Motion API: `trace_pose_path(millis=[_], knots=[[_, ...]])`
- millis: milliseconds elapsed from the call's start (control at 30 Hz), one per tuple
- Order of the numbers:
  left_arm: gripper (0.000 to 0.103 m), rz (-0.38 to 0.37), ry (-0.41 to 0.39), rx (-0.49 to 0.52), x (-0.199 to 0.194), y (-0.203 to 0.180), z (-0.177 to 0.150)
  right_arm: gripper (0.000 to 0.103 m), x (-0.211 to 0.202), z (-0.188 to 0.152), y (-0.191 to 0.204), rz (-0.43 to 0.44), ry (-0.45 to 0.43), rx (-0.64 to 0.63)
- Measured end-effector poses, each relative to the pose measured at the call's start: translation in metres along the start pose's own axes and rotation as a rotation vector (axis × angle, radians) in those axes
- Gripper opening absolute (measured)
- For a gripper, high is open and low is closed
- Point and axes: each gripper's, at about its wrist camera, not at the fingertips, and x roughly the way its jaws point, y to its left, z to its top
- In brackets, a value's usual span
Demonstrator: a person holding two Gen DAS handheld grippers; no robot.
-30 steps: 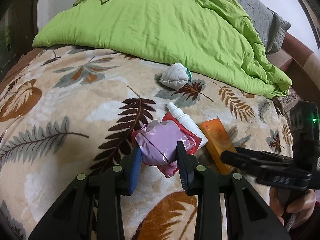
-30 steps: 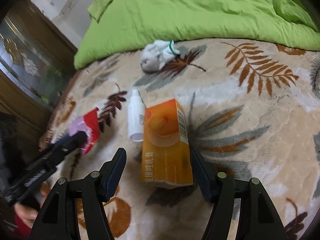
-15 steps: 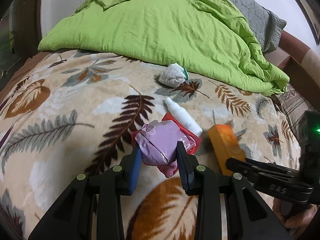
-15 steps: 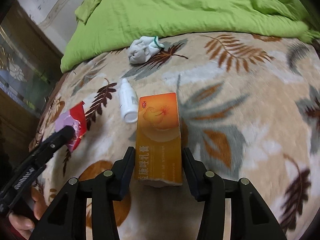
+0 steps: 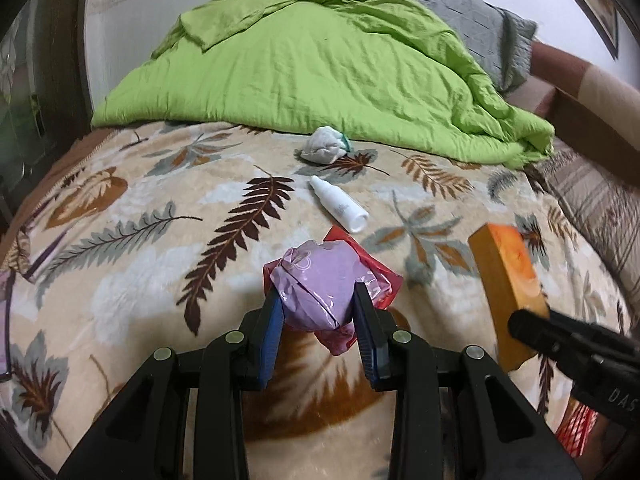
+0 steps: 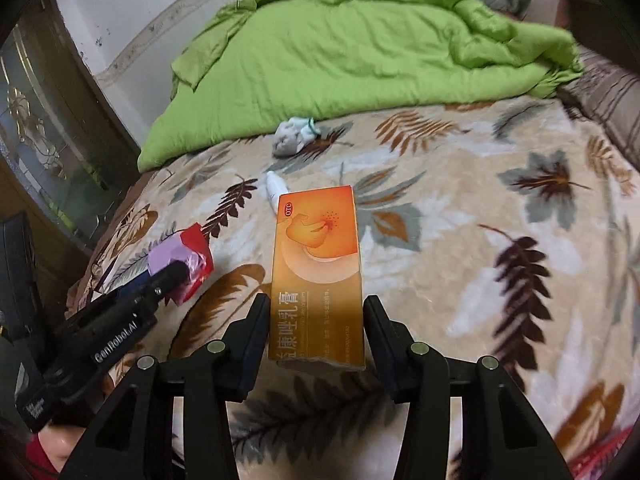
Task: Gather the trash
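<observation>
— Item one: left gripper [image 5: 318, 312], blue pads pinching a lilac wrapper bundle [image 5: 320, 284] backed by red foil, bundle raised above the leaf-print blanket [image 5: 120, 240].

— Item two?

— Right gripper [image 6: 316, 332], fingers clamped on the lower sides of an orange carton [image 6: 316, 264], which juts forward between them, clear of the blanket.

— Loose stock?

— White bottle [image 5: 340, 208] lying flat and crumpled white wad [image 5: 326, 148] beyond it, near the green duvet [image 5: 320, 72]; both well ahead of either tool.
</observation>
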Motion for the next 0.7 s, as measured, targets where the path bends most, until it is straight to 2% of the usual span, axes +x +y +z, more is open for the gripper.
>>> trace_pose_path(millis=[300, 700], knots=[[0.033, 0.03, -0.035, 0.075, -0.015, -0.02, -0.014, 0.051, -0.014, -0.015, -0.009, -0.022, -0.021, 0.038], [0.033, 0.026, -0.035, 0.089, -0.014, -0.022, -0.016, 0.052, -0.011, -0.018, -0.007, -0.022, -0.018, 0.045]])
